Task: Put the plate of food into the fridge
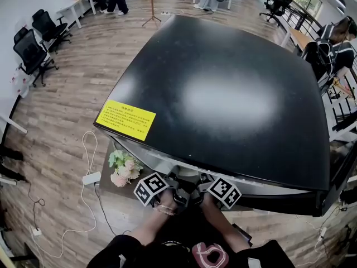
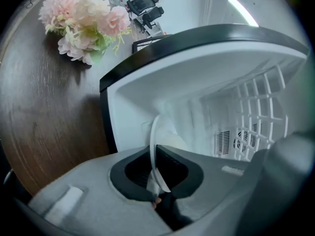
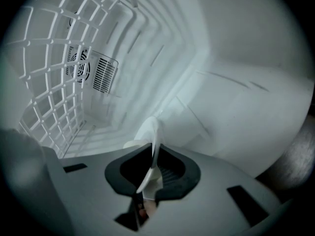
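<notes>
A white plate (image 2: 154,136) is seen edge-on in both gripper views, its rim standing upright between the jaws. My left gripper (image 2: 156,170) is shut on one side of the rim and my right gripper (image 3: 153,173) on the other side of the plate (image 3: 154,132). The plate sits inside the white fridge cavity (image 3: 221,58); its food is hidden apart from a pale mound. In the head view the left gripper (image 1: 167,190) and right gripper (image 1: 215,190) reach under the fridge's black top (image 1: 223,94), so plate and jaws are hidden there.
A white wire shelf (image 3: 44,82) and a fan vent (image 3: 101,75) line the inside of the fridge. Pink artificial flowers (image 1: 122,169) lie on a brown wooden surface (image 2: 44,107) left of the fridge. A yellow label (image 1: 125,119) marks the top's corner. Cables and a power strip (image 1: 91,178) lie on the floor.
</notes>
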The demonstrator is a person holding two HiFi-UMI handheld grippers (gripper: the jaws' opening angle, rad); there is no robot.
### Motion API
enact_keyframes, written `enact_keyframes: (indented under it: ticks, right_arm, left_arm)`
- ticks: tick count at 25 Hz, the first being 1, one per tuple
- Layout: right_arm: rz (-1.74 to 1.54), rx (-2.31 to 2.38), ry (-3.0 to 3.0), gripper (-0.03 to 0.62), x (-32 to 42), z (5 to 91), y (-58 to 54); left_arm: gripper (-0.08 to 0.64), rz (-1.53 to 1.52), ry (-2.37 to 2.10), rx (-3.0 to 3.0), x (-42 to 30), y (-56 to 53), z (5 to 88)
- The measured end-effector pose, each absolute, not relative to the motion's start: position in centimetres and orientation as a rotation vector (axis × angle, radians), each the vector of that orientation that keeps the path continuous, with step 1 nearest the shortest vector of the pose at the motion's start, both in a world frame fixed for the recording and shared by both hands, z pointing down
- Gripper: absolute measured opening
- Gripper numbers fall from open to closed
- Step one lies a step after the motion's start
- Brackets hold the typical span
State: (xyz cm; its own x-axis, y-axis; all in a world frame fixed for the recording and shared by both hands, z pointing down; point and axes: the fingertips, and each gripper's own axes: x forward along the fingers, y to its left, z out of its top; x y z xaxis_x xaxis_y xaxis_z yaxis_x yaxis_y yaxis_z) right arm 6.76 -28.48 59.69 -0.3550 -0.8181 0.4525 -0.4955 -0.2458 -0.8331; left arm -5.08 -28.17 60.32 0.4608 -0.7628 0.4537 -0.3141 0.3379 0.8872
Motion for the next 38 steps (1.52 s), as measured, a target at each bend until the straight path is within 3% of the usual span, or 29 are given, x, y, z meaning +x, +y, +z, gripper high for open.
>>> enact_keyframes:
  ticks: [38]
  right_arm:
    - [-1.79,-1.62,1.948,0.109,5.6,60.9,-27.5]
  left_arm:
    - [0.023,-0.354,-1.23,1.205,-5.3,-30.3,60.7]
